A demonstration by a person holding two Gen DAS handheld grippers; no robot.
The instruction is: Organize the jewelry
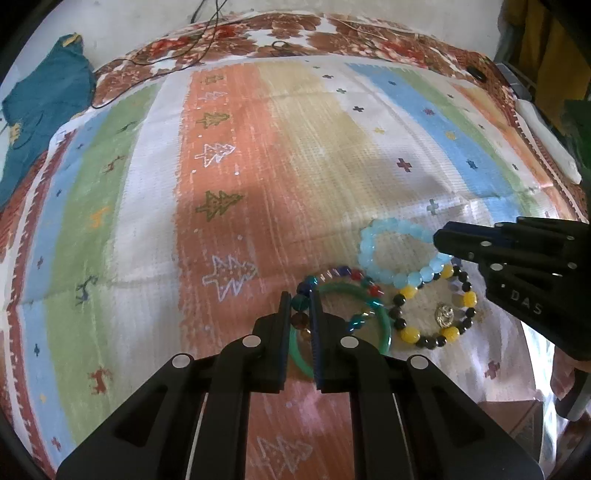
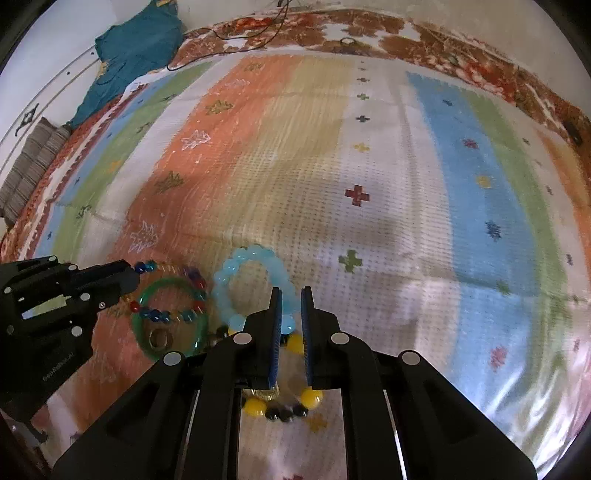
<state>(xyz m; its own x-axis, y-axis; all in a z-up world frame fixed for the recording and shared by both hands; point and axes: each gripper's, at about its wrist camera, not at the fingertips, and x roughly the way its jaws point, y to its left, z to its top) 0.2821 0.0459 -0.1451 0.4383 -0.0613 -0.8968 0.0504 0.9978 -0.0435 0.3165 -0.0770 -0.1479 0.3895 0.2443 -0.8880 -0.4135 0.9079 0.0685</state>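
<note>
Several bracelets lie bunched on the striped cloth. My left gripper [image 1: 300, 301] is shut on the multicoloured bead bracelet [image 1: 354, 295], which lies over a green bangle [image 1: 386, 328]. A light blue bead bracelet [image 1: 373, 240] and a yellow-and-black bead bracelet [image 1: 410, 334] with a gold charm [image 1: 443, 314] lie to the right. My right gripper [image 2: 291, 295] stands narrowly open with the blue bracelet [image 2: 229, 273] and the yellow-and-black bracelet [image 2: 255, 406] between and under its fingers. In the right wrist view a small ring [image 2: 159, 338] lies inside the green bangle [image 2: 142, 332], below the multicoloured bracelet [image 2: 166, 315].
The striped cloth [image 1: 295, 166] covers a bed with a brown floral sheet [image 1: 332, 33]. A teal garment [image 1: 40, 110] lies at the far left. Dark cables [image 1: 166, 51] run along the back edge. A striped cushion [image 2: 29, 166] sits at the left.
</note>
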